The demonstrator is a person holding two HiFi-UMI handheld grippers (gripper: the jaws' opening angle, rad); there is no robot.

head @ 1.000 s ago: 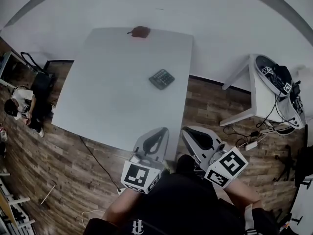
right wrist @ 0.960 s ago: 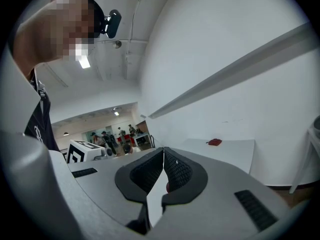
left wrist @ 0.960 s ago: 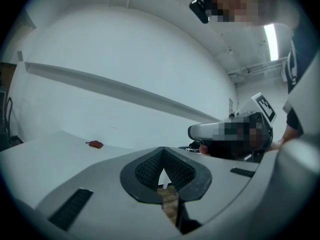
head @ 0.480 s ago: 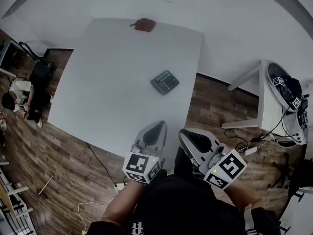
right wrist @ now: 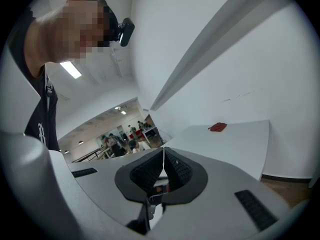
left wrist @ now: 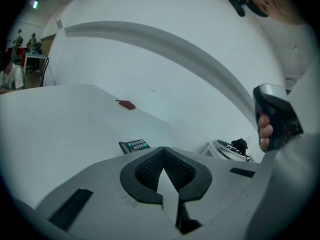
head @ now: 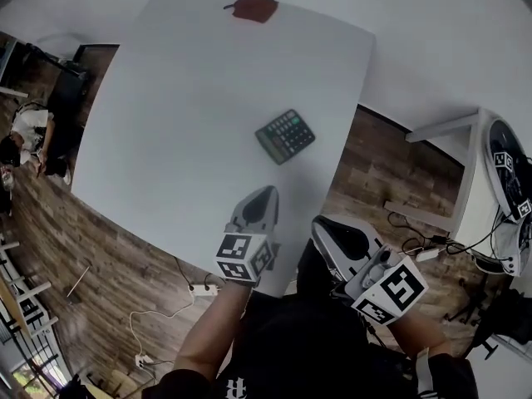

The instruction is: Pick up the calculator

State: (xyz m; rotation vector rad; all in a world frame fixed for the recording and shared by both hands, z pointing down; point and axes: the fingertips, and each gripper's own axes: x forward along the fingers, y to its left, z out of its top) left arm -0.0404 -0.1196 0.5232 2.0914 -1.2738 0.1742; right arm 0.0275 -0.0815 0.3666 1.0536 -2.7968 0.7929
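A dark calculator point(head: 285, 136) with grey and green keys lies flat on the white table point(head: 166, 123), right of its middle. In the left gripper view the calculator point(left wrist: 134, 146) shows just beyond the jaws, slightly left. My left gripper point(head: 263, 194) hangs over the table's near edge, short of the calculator, jaws shut and empty point(left wrist: 162, 150). Off the table's near right corner, over the floor, my right gripper point(head: 327, 226) is also shut with nothing in it point(right wrist: 163, 150). It points along the table's right side.
A small red object point(head: 255, 7) lies at the table's far edge. A white side table point(head: 465, 173) with dark gear and marker cubes stands to the right, with cables point(head: 416, 239) on the wood floor. A person point(head: 21, 135) sits at the far left.
Both grippers have moved forward and down toward the table. The left one now reaches over the near edge, closer to the calculator. Both jaws stayed shut.
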